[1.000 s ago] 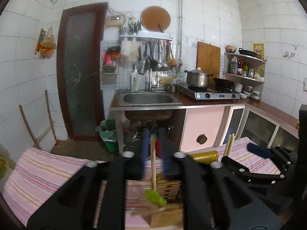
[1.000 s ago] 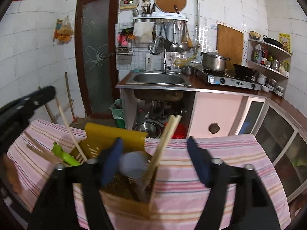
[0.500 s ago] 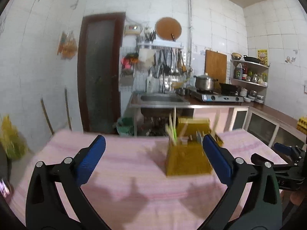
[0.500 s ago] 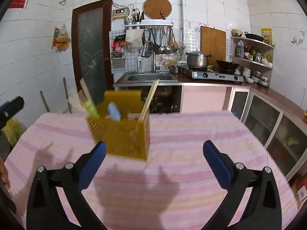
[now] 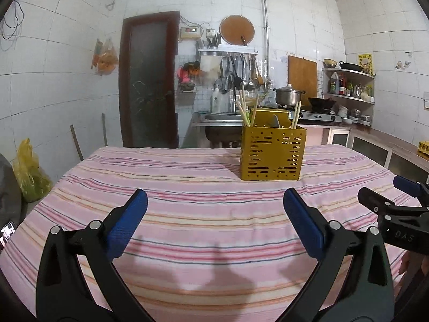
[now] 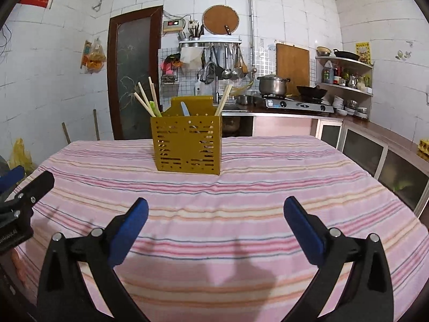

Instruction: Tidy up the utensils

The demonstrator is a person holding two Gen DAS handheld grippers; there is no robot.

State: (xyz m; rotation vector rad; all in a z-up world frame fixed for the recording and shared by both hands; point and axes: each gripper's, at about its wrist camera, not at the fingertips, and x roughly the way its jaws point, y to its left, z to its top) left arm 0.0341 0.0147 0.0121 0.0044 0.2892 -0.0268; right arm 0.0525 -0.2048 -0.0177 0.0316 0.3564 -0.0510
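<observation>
A gold perforated utensil holder [image 5: 273,153] stands upright on the pink striped tablecloth [image 5: 187,187]; it also shows in the right wrist view [image 6: 187,145]. It holds wooden chopsticks [image 6: 146,99], a green-handled utensil [image 6: 155,108] and a blue-grey utensil [image 6: 185,109]. My left gripper [image 5: 214,222] is open and empty, well back from the holder. My right gripper [image 6: 214,228] is open and empty, also well back. The right gripper's tip shows at the right edge of the left wrist view [image 5: 396,209].
Behind the table are a sink [image 5: 222,118], a stove with a pot [image 6: 273,86] and wok, and a shelf of bottles [image 6: 343,77]. A dark door [image 5: 148,80] is at back left. A yellow bag [image 5: 29,171] sits left of the table.
Both grippers have opened and pulled back from the holder, which now stands alone on the table with the utensils in it.
</observation>
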